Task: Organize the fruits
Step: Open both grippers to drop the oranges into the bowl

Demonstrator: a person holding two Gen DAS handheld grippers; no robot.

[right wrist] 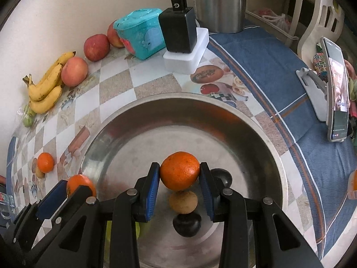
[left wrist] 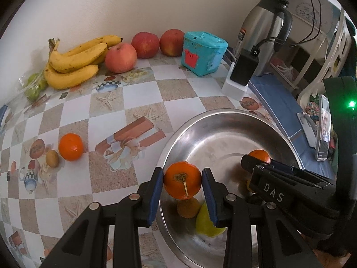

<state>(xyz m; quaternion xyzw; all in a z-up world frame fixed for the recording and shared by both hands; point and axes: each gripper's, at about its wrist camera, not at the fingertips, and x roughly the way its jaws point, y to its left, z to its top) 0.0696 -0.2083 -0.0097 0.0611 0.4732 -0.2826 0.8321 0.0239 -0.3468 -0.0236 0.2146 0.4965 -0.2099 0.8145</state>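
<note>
A wide steel bowl (left wrist: 223,120) (right wrist: 138,120) sits on the checked tablecloth. Over its near left rim my left gripper (left wrist: 182,179) is shut on an orange tangerine (left wrist: 182,179), stem scar facing the camera. Over the bowl's middle my right gripper (right wrist: 179,171) is shut on a second tangerine (right wrist: 179,171); the left wrist view shows that one (left wrist: 260,155) behind the right gripper's finger. In the bowl lie a yellow-green fruit (left wrist: 205,221), a brown kiwi (right wrist: 183,202) and a dark round fruit (right wrist: 187,224). A third tangerine (left wrist: 71,147) (right wrist: 45,162) and a kiwi (left wrist: 52,158) rest on the cloth left of the bowl.
Along the wall lie bananas (left wrist: 73,62), three apples (left wrist: 121,57), green fruit in a bag (left wrist: 33,87) and a teal box (left wrist: 204,52). A black charger on a white base (left wrist: 242,71), a steel jug (left wrist: 265,29) and a phone on a stand (right wrist: 338,89) stand to the right.
</note>
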